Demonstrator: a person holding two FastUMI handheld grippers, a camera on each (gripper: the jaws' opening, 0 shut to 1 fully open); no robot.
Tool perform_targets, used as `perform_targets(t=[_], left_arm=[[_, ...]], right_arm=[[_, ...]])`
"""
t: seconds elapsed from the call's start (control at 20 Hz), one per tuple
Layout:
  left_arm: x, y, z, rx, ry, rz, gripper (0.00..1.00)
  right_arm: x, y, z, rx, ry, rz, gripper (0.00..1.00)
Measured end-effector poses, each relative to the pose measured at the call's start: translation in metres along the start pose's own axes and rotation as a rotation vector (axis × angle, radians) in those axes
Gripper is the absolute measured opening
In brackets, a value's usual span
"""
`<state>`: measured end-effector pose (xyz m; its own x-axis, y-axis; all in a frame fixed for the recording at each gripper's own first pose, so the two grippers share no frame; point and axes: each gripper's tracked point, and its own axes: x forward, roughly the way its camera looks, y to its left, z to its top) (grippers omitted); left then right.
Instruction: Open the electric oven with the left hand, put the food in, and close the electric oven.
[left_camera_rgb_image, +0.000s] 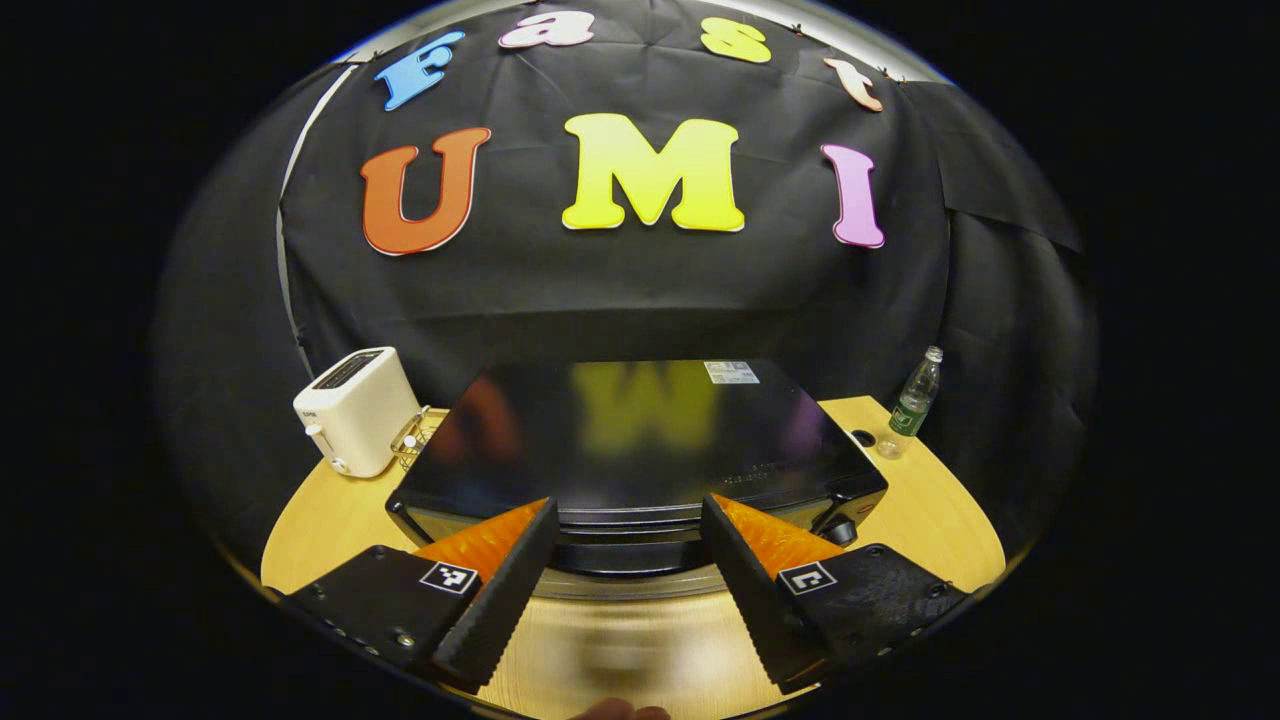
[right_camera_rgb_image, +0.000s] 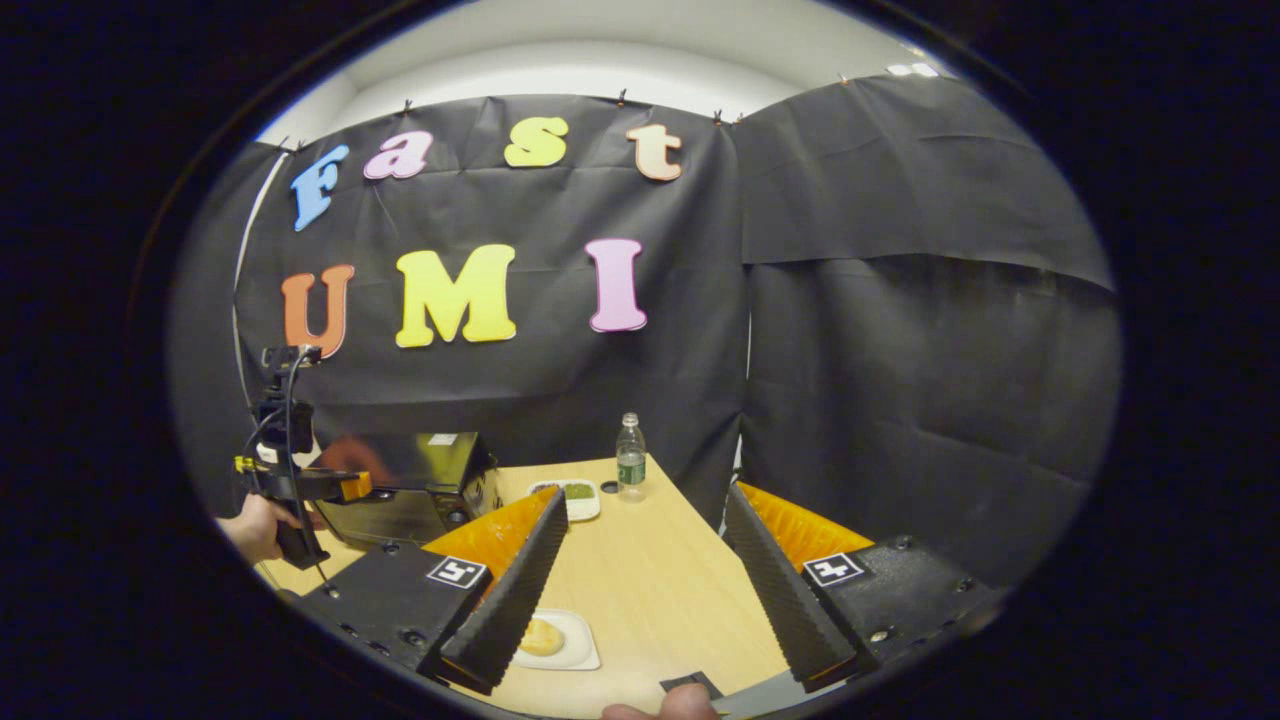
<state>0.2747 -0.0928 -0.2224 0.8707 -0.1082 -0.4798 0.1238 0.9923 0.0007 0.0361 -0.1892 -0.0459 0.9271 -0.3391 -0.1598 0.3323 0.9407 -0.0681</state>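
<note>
The black electric oven (left_camera_rgb_image: 640, 440) sits in the middle of the wooden table, its door shut. My left gripper (left_camera_rgb_image: 628, 512) is open, its fingers on either side of the handle bar along the oven's upper front edge, not pressing on it. In the right gripper view the oven (right_camera_rgb_image: 420, 485) is at the left, with the left gripper (right_camera_rgb_image: 345, 487) and a hand (right_camera_rgb_image: 250, 525) at its front. My right gripper (right_camera_rgb_image: 645, 497) hangs open over the table with nothing held. A bun on a small white plate (right_camera_rgb_image: 555, 638) lies just under its left finger.
A white toaster (left_camera_rgb_image: 350, 410) and a wire rack (left_camera_rgb_image: 412, 440) stand left of the oven. A water bottle (right_camera_rgb_image: 629, 457) and a white dish of green food (right_camera_rgb_image: 575, 495) are to its right, near the black cloth wall. The table edge (right_camera_rgb_image: 700, 690) runs close below my right gripper.
</note>
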Motion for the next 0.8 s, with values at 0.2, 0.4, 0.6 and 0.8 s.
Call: perform_targets(t=[0.2, 0.4, 0.6, 0.8], left_arm=[[-0.001, 0.003, -0.004, -0.005, -0.013, 0.009, 0.97], [-0.009, 0.002, -0.01, 0.006, -0.003, 0.007, 0.98], [-0.036, -0.002, -0.033, -0.002, 0.031, 0.002, 0.98], [-0.071, -0.004, -0.074, -0.014, 0.101, -0.017, 0.97]], right_arm=[[0.0, 0.007, -0.001, -0.004, 0.0, 0.009, 1.0], [-0.005, 0.014, -0.003, 0.004, 0.003, 0.025, 0.98], [-0.015, 0.013, 0.0, 0.009, -0.017, 0.03, 0.97], [-0.024, 0.017, -0.008, 0.03, -0.005, 0.045, 0.97]])
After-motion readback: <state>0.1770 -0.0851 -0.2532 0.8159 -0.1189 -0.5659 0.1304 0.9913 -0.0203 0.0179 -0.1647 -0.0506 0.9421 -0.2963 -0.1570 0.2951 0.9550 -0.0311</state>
